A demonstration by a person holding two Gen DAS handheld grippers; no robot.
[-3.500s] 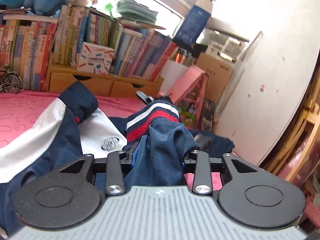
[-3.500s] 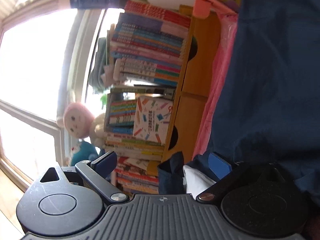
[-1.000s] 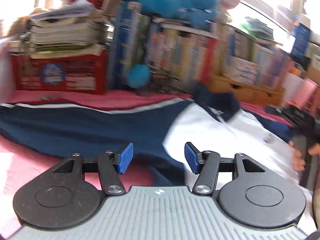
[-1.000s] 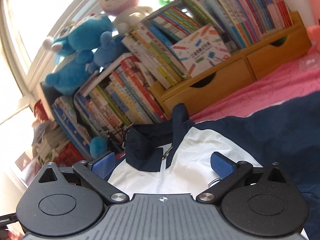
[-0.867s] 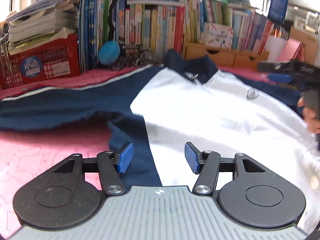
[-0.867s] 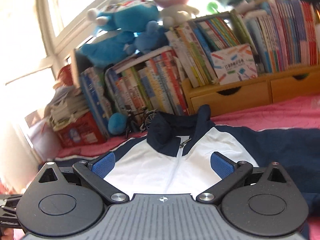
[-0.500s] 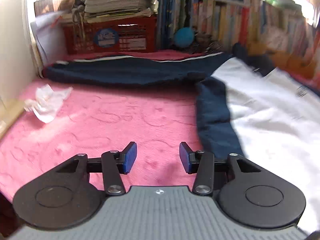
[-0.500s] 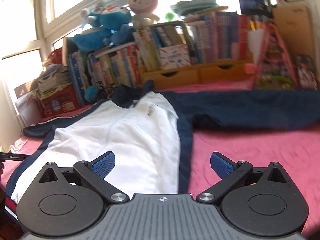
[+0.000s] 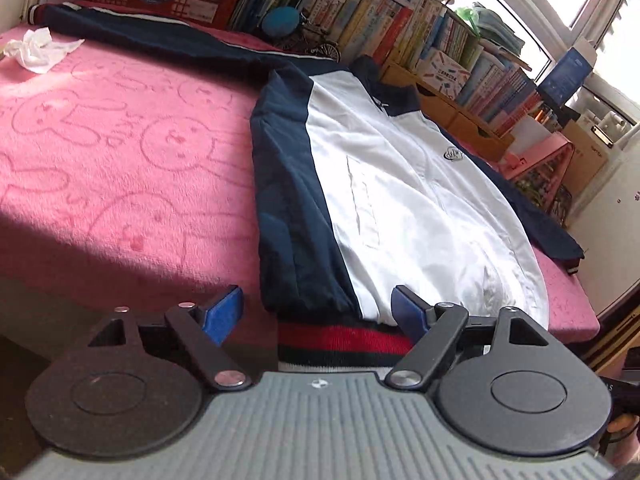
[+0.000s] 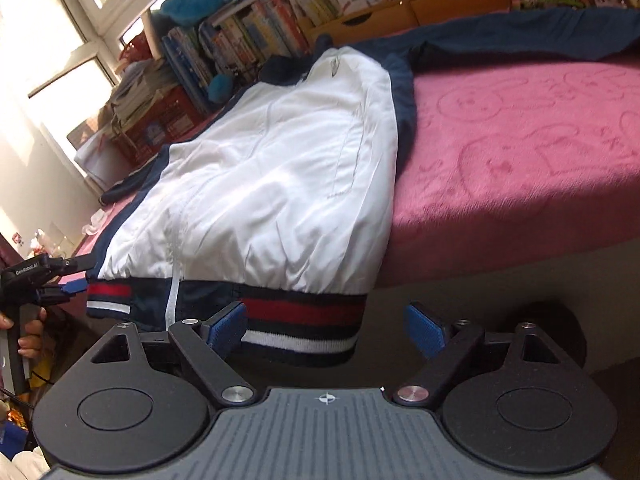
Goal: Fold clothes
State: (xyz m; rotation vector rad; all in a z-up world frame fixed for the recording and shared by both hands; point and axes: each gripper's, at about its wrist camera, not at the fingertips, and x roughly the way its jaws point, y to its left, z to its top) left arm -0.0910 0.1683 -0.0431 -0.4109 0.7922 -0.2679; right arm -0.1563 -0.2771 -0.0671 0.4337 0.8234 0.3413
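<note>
Blue pads on both tongs stand apart, holding nothing. Your left tongs (image 9: 316,310) sit at the hem (image 9: 344,340) on the jacket's left corner, striped rib between the pads but not pinched. Your right tongs (image 10: 326,326) sit at the hem's other end, one pad just in front of the rib, the other off past the corner.

The jacket (image 9: 400,184) looks light, soft and floppy; the white shell looks slick, so I'd expect it to slide and billow if you pull fast. The ribbed hem is thicker and stretchy, likely the surest place to pinch. Take each bottom corner through both layers, or the sleeve cuffs for the sleeve folds.

It lies face up, zipped, on the pink bed (image 9: 120,152), hem hanging over the near edge, collar (image 9: 384,84) toward the books (image 9: 400,20). White front, navy sides and sleeves spread out both ways, red-navy-white hem, small chest badge (image 9: 453,154). A crumpled tissue (image 9: 38,50) lies well apart at the far left.
</note>
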